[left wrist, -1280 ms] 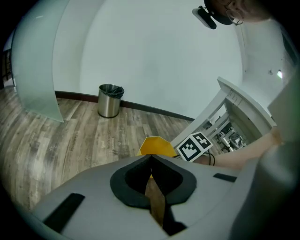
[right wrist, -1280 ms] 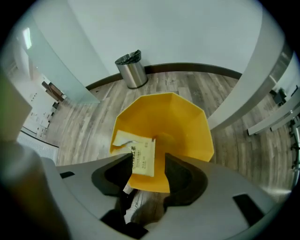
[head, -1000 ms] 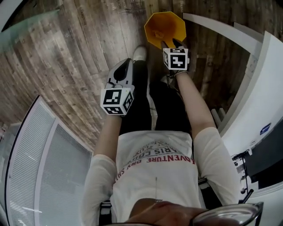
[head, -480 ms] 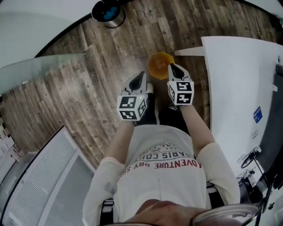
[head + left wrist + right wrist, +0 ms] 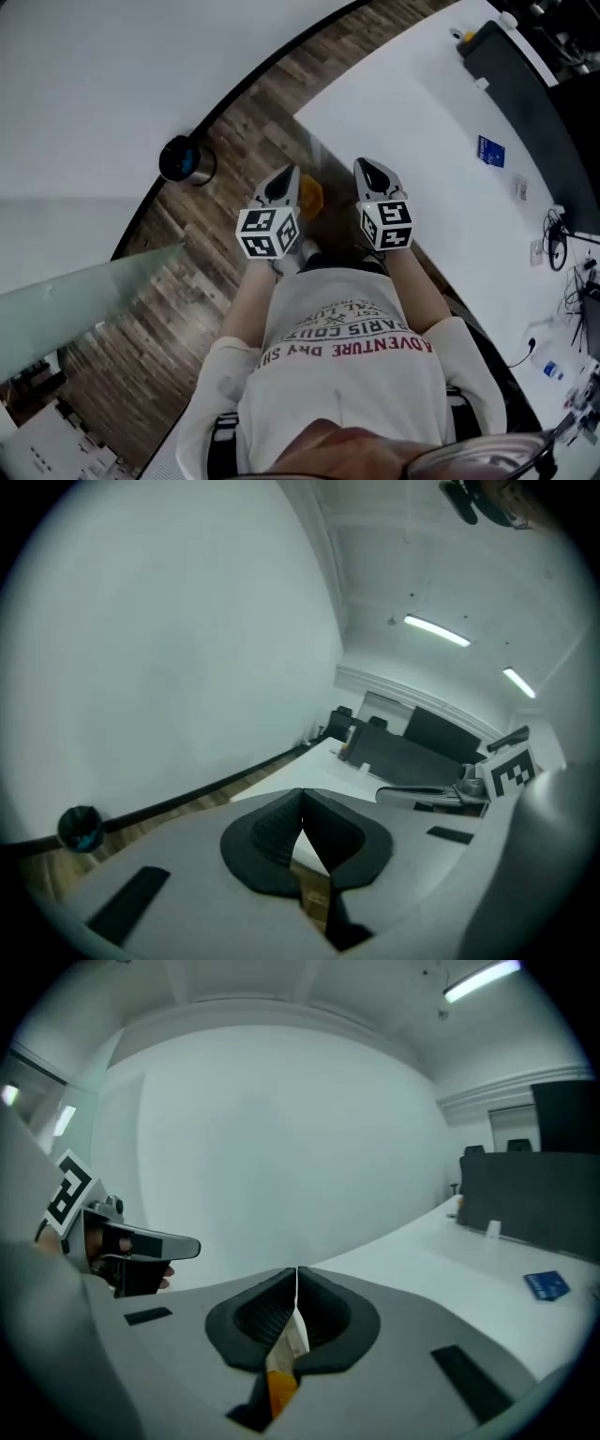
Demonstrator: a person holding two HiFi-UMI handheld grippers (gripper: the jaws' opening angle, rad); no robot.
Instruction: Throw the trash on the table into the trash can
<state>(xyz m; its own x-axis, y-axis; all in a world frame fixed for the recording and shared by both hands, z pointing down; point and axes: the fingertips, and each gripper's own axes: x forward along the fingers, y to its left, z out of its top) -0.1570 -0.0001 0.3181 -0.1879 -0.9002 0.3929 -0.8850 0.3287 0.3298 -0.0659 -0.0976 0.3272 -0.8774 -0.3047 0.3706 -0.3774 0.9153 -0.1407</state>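
Observation:
The orange trash can (image 5: 311, 195) stands on the wooden floor at the person's feet, only a sliver of it showing between the two grippers. My left gripper (image 5: 285, 178) and right gripper (image 5: 369, 170) are held side by side at waist height, pointing toward the white table (image 5: 412, 122). In the left gripper view the left gripper (image 5: 301, 799) has its jaws closed together with nothing between them. In the right gripper view the right gripper (image 5: 297, 1277) is shut and empty too, and a strip of the orange trash can (image 5: 280, 1389) shows below its pads. I see no trash held.
A blue card (image 5: 490, 150) lies on the table near a long black unit (image 5: 525, 89) along its far side. A dark round bin with blue inside (image 5: 186, 160) stands on the floor by the white wall. A glass panel (image 5: 84, 281) is at the left.
The view has swung up from the floor and the orange can toward the table. Both grippers have come up and back from over the can, which is now mostly hidden between them.

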